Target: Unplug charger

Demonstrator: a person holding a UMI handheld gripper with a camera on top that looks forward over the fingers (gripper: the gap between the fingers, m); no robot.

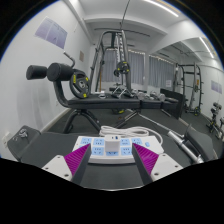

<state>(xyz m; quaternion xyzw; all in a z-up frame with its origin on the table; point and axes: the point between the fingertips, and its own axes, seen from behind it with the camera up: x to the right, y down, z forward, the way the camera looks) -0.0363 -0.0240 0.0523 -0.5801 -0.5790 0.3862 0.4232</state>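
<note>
A white, boxy power strip with rows of sockets lies flat between and just ahead of the gripper, whose magenta pads stand wide apart, clasping nothing. A pale cord curls right. Gym machines crowd the far side.

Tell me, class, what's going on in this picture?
A person's hand-held gripper hovers over a white power strip that lies on a dark surface, in what looks like a gym with a weight rack beyond. The fingers are open, with the near end of the strip between them and a gap at either side. A white cable curls away from the strip to one side. Whether a charger is plugged into it is hard to tell, and nothing is gripped yet.
</note>
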